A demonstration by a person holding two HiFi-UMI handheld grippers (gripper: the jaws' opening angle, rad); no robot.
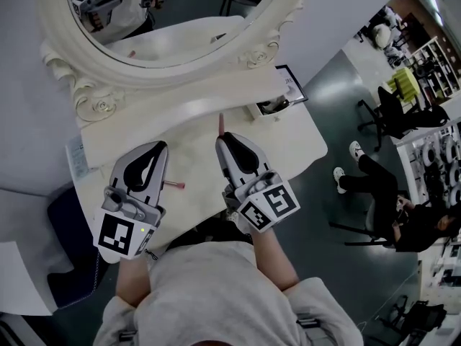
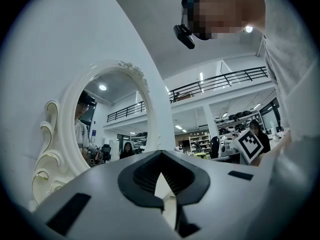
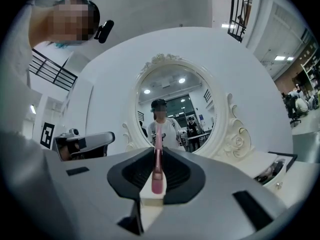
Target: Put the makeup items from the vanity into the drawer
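Pinching the slim pink makeup stick (image 3: 157, 166) lengthwise, my right gripper (image 1: 225, 138) has its jaws closed tight on it near frame centre. The stick's tip pokes out toward the mirror (image 1: 180, 20), so I judge the hold secure enough to carry it to what looks like the open drawer (image 1: 268, 108) at centre right. My left gripper (image 1: 161, 147) hangs over the vanity top (image 1: 295, 146) with jaws together on nothing, just beside a second pink item (image 1: 173, 184), likely my next pick.

Pink makeup stick (image 3: 158, 174); cream-white vanity (image 1: 292, 144); grey floor (image 1: 338, 96).
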